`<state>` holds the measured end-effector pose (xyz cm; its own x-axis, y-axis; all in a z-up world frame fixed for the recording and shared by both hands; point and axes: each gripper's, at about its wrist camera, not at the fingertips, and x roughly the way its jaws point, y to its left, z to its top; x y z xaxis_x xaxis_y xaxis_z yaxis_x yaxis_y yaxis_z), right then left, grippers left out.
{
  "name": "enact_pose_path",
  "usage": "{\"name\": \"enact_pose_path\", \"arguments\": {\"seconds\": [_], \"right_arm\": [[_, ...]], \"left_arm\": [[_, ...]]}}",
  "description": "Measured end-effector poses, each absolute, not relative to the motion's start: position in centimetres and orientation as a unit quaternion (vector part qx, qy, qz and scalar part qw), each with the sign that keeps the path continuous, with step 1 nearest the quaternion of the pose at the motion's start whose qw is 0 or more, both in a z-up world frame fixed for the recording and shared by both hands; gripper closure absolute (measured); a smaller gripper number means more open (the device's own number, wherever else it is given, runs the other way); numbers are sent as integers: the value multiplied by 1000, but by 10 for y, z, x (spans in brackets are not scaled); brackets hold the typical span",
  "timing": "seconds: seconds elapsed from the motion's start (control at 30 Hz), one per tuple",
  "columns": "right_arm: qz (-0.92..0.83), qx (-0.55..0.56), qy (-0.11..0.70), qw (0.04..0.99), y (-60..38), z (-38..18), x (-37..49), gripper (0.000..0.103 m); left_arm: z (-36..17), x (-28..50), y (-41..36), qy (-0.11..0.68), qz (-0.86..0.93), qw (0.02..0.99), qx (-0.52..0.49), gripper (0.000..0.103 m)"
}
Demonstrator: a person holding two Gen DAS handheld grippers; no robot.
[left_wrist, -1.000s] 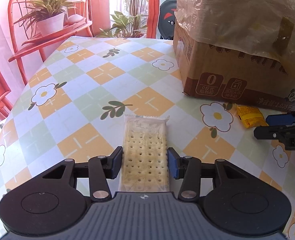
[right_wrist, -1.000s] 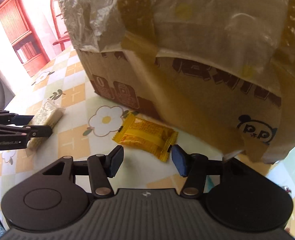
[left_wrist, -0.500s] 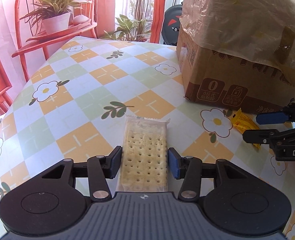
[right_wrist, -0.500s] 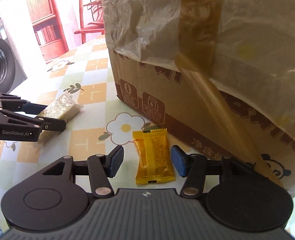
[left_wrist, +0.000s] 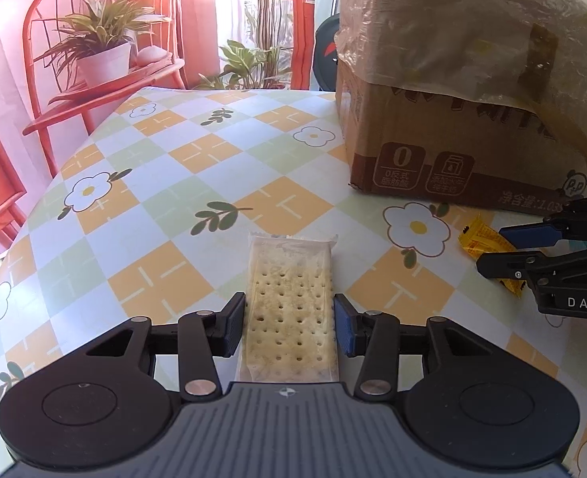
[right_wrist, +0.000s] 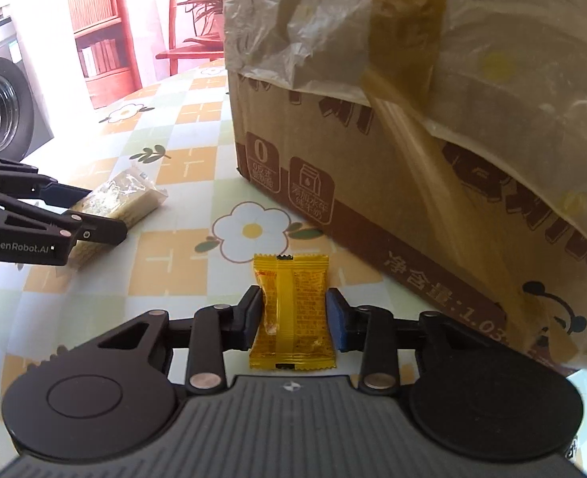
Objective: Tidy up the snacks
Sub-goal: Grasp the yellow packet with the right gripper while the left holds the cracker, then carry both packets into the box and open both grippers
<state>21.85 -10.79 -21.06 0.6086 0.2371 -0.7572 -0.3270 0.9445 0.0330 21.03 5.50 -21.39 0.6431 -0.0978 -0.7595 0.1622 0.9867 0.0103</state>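
A clear pack of pale crackers [left_wrist: 289,318] lies flat on the flowered table [left_wrist: 166,207]. My left gripper [left_wrist: 289,302] straddles it; its jaws are closing and both pads touch the pack's long sides. The right wrist view shows the same pack [right_wrist: 130,191] held between the left gripper's [right_wrist: 98,215] fingers. A small yellow snack packet [right_wrist: 293,310] lies lengthwise in my right gripper [right_wrist: 293,298], whose jaws are closing with the pads pressed on its sides. In the left wrist view the right gripper [left_wrist: 492,249] and yellow packet [left_wrist: 478,237] show at the far right.
A large cardboard box [left_wrist: 452,127] draped in crinkled plastic stands just behind the yellow packet [right_wrist: 413,151]. Beyond the table's far edge are a red chair with a potted plant [left_wrist: 102,59] and a washing machine [right_wrist: 2,107].
The right gripper turned until the yellow packet lay lengthwise between its fingers, then its jaws closed on the packet. The left gripper stayed around the cracker pack.
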Motion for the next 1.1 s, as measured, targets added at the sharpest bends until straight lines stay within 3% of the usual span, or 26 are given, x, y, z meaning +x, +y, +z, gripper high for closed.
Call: {"name": "enact_pose_path", "arguments": {"seconds": [0.37, 1.1], "right_arm": [[155, -50, 377, 912, -116, -210, 185, 68], [194, -40, 259, 945, -145, -138, 144, 68]], "left_arm": [[-193, 196, 32, 388, -94, 916, 32, 55], [-120, 185, 3, 309, -125, 942, 26, 55]]}}
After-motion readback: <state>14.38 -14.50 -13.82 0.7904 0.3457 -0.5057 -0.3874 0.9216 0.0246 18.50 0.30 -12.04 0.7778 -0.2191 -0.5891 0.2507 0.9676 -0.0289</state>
